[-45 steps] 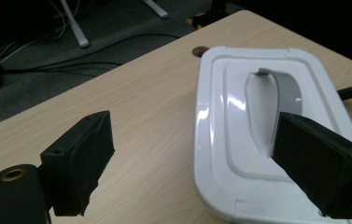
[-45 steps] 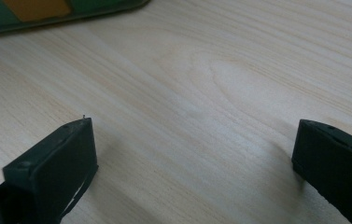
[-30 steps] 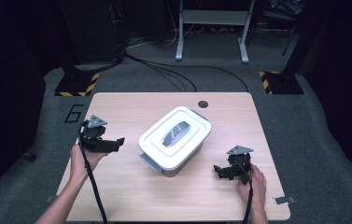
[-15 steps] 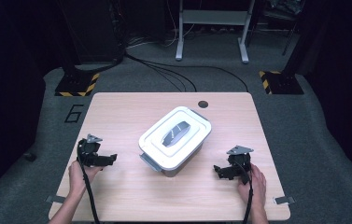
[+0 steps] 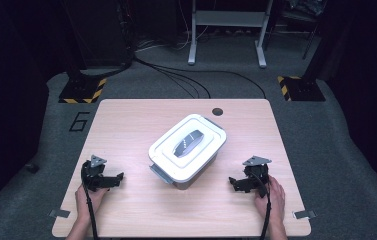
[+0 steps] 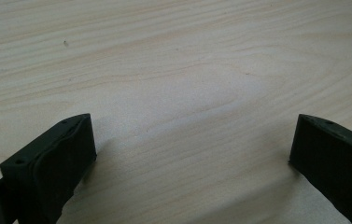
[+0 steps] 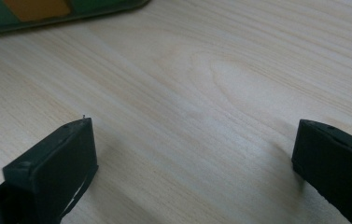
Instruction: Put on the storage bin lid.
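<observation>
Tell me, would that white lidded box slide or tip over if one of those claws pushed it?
The white box looks like rigid plastic, so it probably keeps its shape. It sits low and wide on the smooth wooden table, so it would likely slide rather than tip. Its weight cannot be judged with the lid closed.

1. A lidded box (image 5: 187, 150) is set on the counter (image 5: 141, 115), near its middle.
2. The left claw (image 5: 112, 181) is placed left of the box, near the front edge, well apart from it.
3. The right claw (image 5: 236, 184) is placed right of the box, likewise near the front edge.
4. A round hole (image 5: 218, 111) is found in the counter behind the box.
</observation>
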### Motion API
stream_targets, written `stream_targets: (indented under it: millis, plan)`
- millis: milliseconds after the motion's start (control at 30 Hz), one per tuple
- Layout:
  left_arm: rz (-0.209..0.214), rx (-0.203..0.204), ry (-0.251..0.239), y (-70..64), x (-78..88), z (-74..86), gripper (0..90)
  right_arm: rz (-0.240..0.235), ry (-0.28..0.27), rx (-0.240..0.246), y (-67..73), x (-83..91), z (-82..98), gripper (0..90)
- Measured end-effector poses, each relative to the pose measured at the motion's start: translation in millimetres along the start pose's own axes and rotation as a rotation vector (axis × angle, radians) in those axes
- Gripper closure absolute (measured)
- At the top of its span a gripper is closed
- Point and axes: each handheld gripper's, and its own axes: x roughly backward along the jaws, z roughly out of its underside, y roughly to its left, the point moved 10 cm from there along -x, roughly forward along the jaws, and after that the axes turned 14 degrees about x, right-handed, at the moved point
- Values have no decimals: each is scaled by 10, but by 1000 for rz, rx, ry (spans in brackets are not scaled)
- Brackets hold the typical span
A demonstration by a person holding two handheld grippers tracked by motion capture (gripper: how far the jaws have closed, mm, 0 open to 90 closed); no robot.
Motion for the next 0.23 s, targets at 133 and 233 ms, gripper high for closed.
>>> stream_targets:
  millis: [133, 233]
  plan:
    - [6, -5, -1, -30, 11, 19, 3, 0, 0, 0, 0, 0, 0, 0]
    - [9, -7, 0, -35, 10, 21, 3, 0, 0, 0, 0, 0, 0, 0]
